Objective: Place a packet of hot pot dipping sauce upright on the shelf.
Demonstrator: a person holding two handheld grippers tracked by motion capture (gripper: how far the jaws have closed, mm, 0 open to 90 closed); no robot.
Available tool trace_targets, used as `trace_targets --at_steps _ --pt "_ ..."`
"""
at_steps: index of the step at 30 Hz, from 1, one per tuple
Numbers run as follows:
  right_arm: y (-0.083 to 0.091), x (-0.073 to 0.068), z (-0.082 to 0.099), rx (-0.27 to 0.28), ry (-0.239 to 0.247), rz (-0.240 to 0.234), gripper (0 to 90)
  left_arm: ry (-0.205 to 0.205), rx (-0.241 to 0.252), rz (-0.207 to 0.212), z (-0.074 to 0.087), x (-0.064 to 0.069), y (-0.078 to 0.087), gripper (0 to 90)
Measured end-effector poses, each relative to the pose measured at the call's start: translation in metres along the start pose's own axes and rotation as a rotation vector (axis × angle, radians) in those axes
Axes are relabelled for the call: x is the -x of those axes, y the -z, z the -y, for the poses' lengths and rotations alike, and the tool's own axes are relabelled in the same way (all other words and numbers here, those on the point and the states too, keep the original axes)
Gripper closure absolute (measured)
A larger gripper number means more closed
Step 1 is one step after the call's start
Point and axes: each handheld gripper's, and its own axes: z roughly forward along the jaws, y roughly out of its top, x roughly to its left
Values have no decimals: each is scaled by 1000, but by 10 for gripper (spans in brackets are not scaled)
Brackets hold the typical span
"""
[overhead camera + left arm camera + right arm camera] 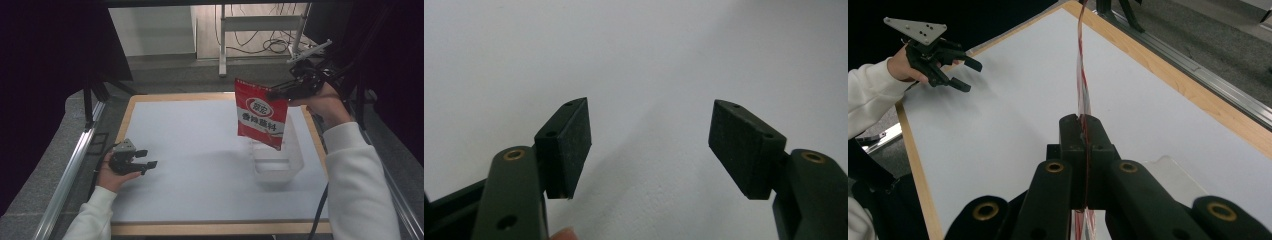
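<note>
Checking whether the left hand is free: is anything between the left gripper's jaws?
No, the left gripper has its jaws apart with just the white table showing between them.

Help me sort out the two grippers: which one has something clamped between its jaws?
The right gripper, shut on the red packet above the clear container. The left gripper rests open on the table.

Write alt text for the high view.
The right gripper holds a red sauce packet by its top edge, in the air above a clear plastic container on the white table. The left gripper rests open near the table's left edge.
</note>
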Motion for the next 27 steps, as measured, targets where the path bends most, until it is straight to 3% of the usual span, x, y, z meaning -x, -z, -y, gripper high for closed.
trace_targets --at_steps 12,27 --pt "12 10 8 -4 -7 10 892 -2 -3 -4 0 1 0 329" --pt "16 38 21 -5 -13 -17 892 7 -7 -34 0 8 1 327"
